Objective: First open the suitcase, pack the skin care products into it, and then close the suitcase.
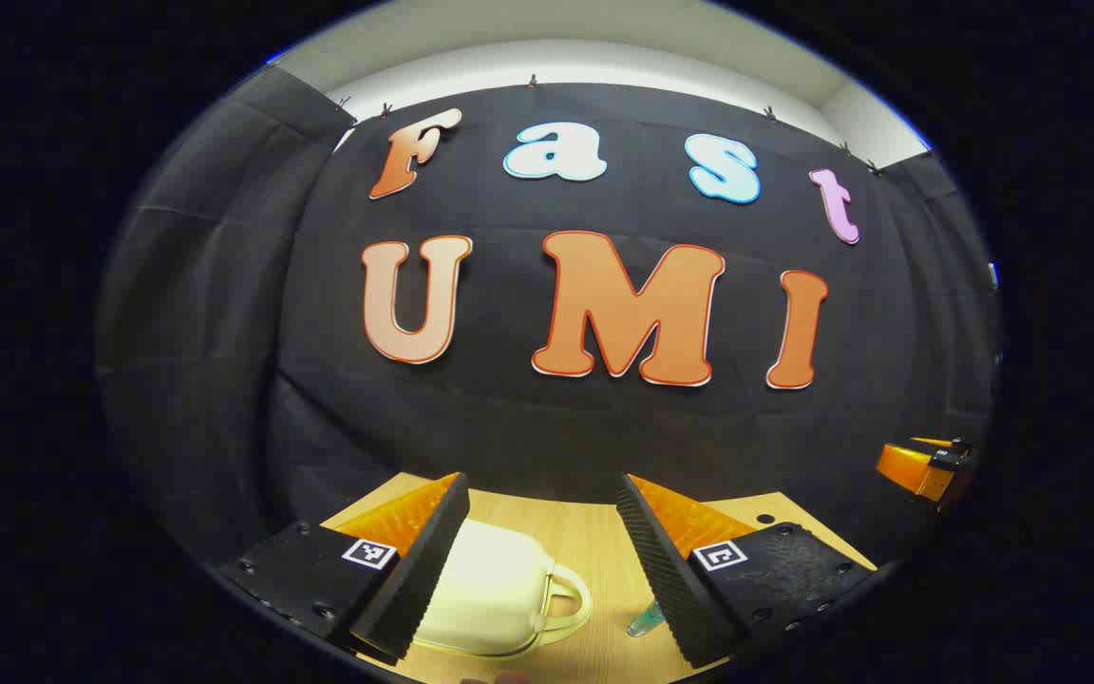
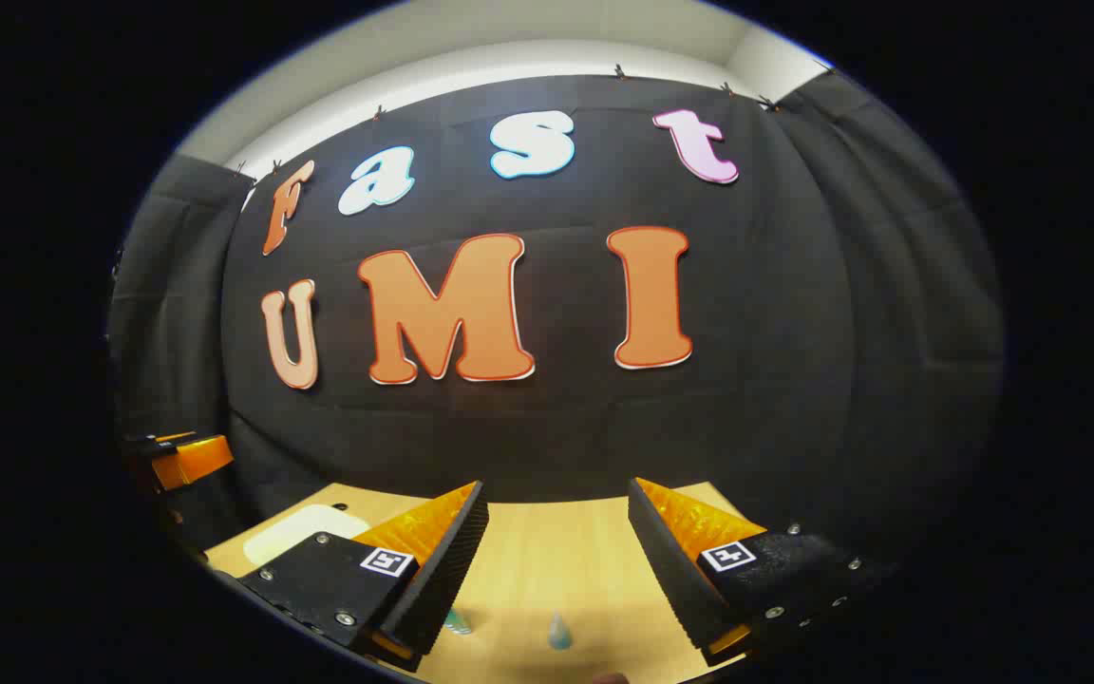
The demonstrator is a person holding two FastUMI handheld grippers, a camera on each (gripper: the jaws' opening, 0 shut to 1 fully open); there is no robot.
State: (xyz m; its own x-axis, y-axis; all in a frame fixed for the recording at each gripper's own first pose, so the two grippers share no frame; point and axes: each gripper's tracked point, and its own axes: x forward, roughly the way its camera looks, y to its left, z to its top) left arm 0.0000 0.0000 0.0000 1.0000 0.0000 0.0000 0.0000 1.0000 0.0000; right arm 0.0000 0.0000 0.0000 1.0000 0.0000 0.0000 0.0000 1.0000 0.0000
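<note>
Left gripper (image 1: 543,494) hangs above the wood table (image 1: 594,541) w/ jaws spread wide, nothing btwn them. Cream suitcase (image 1: 495,594) lies closed on the table below, partly behind the left finger, handle toward the right. Small teal bottle (image 1: 645,622) sits just beside the right finger. Right gripper (image 2: 556,499) also released, empty; another teal bottle (image 2: 559,632) on the table beneath it, suitcase at far left.
</note>
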